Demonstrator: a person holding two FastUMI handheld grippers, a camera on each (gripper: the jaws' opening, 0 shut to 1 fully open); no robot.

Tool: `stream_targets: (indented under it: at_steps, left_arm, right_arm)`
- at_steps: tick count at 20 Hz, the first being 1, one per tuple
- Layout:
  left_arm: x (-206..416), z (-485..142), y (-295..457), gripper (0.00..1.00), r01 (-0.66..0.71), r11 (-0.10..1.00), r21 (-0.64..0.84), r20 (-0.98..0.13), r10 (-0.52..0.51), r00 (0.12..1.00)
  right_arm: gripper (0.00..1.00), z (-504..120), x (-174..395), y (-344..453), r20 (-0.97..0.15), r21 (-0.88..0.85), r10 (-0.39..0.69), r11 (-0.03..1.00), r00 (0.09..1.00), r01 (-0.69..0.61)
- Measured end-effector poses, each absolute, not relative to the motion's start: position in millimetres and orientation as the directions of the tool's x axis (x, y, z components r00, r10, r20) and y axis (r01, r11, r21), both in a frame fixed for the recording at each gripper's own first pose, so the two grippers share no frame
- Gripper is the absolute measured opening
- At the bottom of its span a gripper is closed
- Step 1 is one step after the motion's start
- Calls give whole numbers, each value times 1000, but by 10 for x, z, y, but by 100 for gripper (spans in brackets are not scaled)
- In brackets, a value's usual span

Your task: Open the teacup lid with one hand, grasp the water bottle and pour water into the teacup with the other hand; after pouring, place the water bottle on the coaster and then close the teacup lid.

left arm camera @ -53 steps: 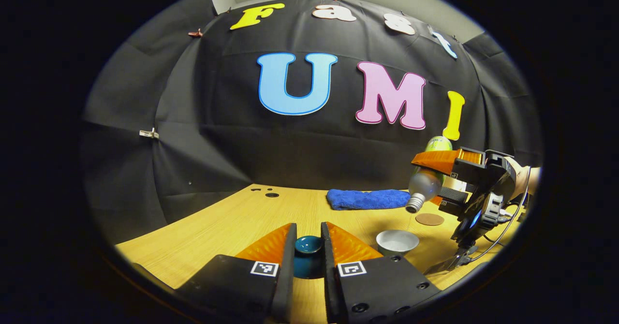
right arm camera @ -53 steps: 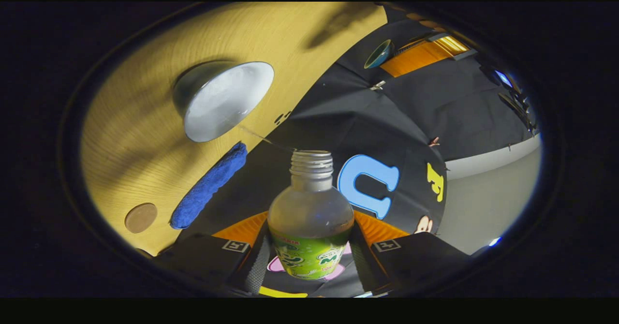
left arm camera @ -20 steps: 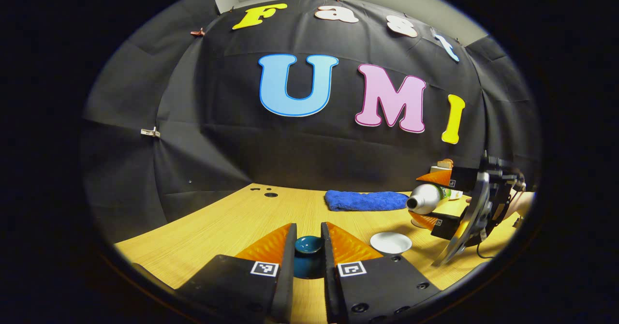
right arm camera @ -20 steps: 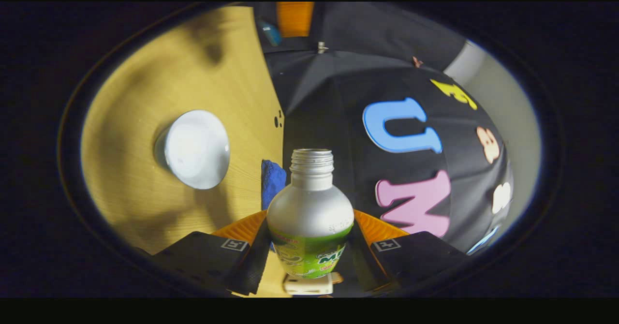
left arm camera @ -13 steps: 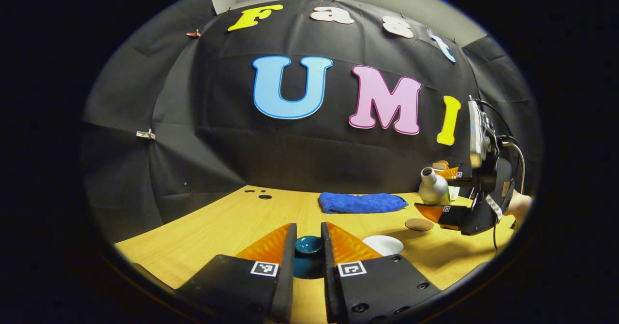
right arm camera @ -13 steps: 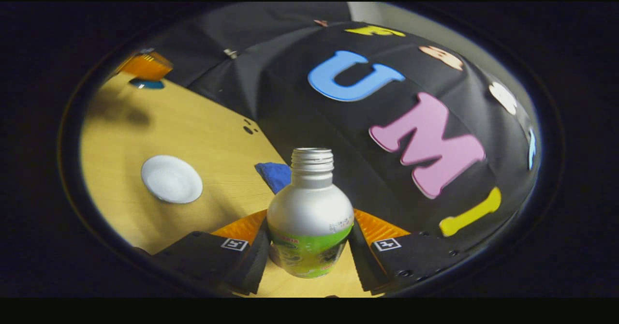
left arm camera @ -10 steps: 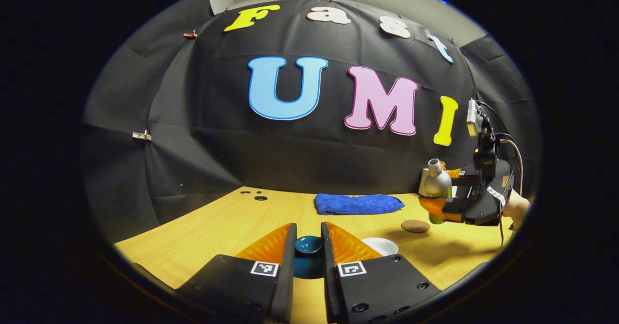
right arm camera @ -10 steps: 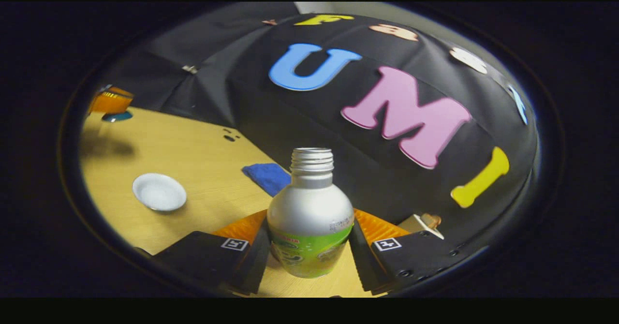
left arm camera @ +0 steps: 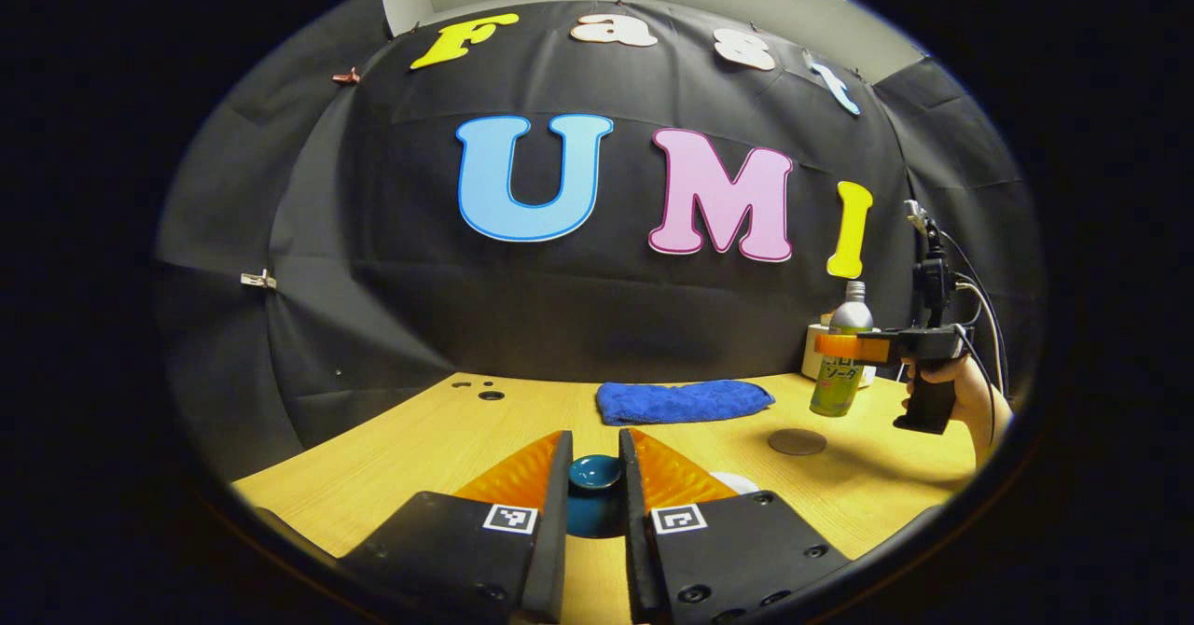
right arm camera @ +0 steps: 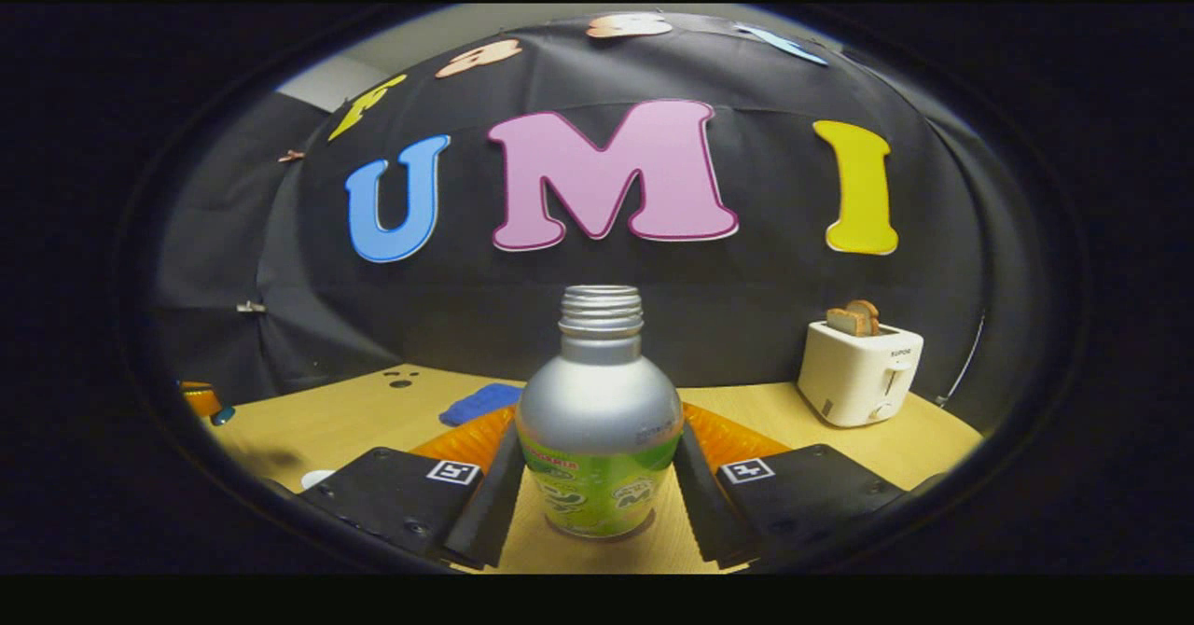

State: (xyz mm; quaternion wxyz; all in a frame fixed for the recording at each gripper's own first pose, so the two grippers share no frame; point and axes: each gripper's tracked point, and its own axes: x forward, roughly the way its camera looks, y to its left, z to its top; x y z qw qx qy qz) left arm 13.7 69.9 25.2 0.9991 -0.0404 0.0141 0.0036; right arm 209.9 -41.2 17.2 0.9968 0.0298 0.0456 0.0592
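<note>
Fingers (right arm camera: 695, 476) flank water bottle (right arm camera: 598, 424) — upright (pressed both sides).

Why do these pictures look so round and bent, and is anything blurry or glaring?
It is fisheye distortion: in the left gripper view the table edge curves, and the far water bottle looks tiny. In the right gripper view the water bottle sits close and sharp with a soft sheen on its metal shoulder, while the toaster stays fairly crisp. No harsh glare in either view; the edges darken.

Water bottle (right arm camera: 598, 420) now upright, off the teacup (left arm camera: 737, 481), beside coaster (left arm camera: 797, 441)
</note>
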Motion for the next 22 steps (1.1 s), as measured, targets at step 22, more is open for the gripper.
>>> stream_targets:
  at_steps: [22]
  left_arm:
    - [211,33,504,30,14,995,-102,-106,-24,994]
  right_arm:
    - [83,-532,2436,-337,-162,-27,118,992,980,-124]
